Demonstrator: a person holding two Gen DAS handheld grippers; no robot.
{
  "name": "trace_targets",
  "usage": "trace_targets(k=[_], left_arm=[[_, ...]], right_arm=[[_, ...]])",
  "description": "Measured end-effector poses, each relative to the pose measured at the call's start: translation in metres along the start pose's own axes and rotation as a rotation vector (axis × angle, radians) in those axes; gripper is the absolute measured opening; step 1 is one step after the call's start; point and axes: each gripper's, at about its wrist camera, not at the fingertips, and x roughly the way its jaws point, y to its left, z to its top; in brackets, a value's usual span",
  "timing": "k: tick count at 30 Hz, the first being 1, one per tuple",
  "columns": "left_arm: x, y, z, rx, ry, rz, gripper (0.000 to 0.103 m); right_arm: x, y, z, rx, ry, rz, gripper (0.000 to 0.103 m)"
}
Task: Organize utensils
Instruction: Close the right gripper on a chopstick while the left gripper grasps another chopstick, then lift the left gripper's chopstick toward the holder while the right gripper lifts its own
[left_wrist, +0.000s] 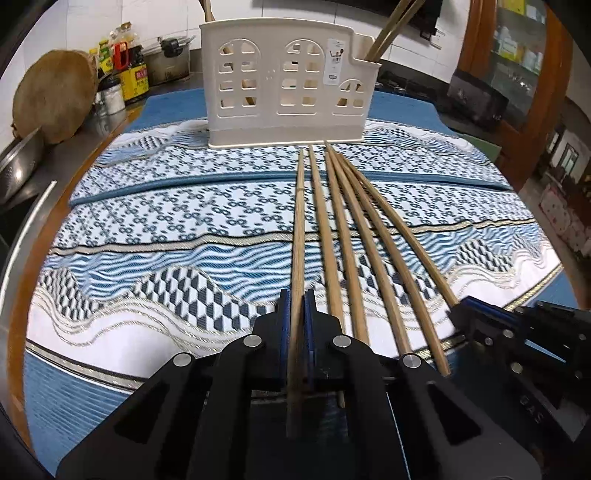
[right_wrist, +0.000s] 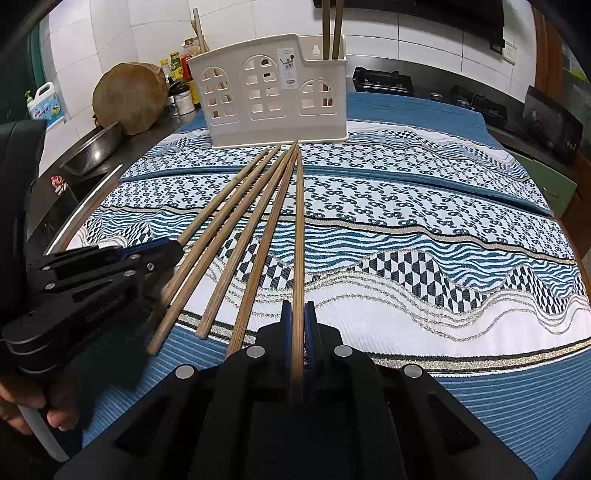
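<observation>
Several long wooden chopsticks (left_wrist: 347, 236) lie fanned on the patterned blue and white cloth (left_wrist: 177, 221), tips toward a cream utensil holder (left_wrist: 288, 85) at the back. My left gripper (left_wrist: 296, 299) is shut on the leftmost chopstick (left_wrist: 299, 221). My right gripper (right_wrist: 297, 310) is shut on the rightmost chopstick (right_wrist: 300, 221). The right gripper (left_wrist: 476, 306) also shows at the right of the left wrist view, and the left gripper (right_wrist: 162, 251) at the left of the right wrist view. The holder (right_wrist: 273, 88) has two chopsticks (right_wrist: 330, 29) standing in its right compartment.
A round wooden chopping block (right_wrist: 129, 96), sauce bottles (left_wrist: 125, 66), a steel bowl (right_wrist: 96, 147) and a pot (left_wrist: 170, 59) stand at the back left. A gas hob (right_wrist: 384, 79) lies behind the cloth at the right.
</observation>
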Motion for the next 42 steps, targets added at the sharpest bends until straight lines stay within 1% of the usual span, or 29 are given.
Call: trace_targets(k=[6,10,13,16,18,20,24,28,32,37,42], left_arm=[[-0.001,-0.004,-0.004,0.016,-0.004,0.008,0.007],[-0.006,0.000,-0.001,-0.005,-0.001,-0.017,0.006],[-0.027,0.007,0.007,-0.013,-0.042,-0.053,0.006],[-0.045,0.012,0.017,-0.011,-0.086,-0.055,0.006],[-0.061,0.019,0.027,-0.023,-0.127,-0.067,0.006],[-0.071,0.025,0.037,-0.033,-0.154,-0.083,0.006],[-0.082,0.032,0.059,-0.021,-0.183,-0.093,0.006],[-0.083,0.037,0.080,-0.006,-0.179,-0.080,0.006],[-0.084,0.043,0.100,0.003,-0.178,-0.087,0.006],[-0.084,0.047,0.114,0.002,-0.177,-0.090,0.006],[-0.095,0.047,0.129,0.017,-0.199,-0.100,0.006]], right_arm=[[0.001,0.001,-0.001,-0.001,-0.001,0.000,0.007],[-0.005,0.001,0.002,0.003,-0.010,0.001,0.007],[-0.025,0.002,0.011,-0.016,-0.061,-0.008,0.007],[-0.048,0.000,0.024,-0.026,-0.119,-0.014,0.007],[-0.061,-0.003,0.033,-0.022,-0.149,-0.002,0.007],[-0.074,-0.006,0.046,-0.022,-0.179,0.007,0.007],[-0.087,-0.008,0.073,-0.041,-0.200,0.022,0.007],[-0.095,-0.010,0.109,-0.072,-0.195,0.039,0.007],[-0.112,-0.014,0.146,-0.105,-0.200,0.048,0.007],[-0.137,-0.012,0.186,-0.127,-0.241,0.057,0.007],[-0.156,-0.003,0.228,-0.153,-0.276,0.069,0.007]])
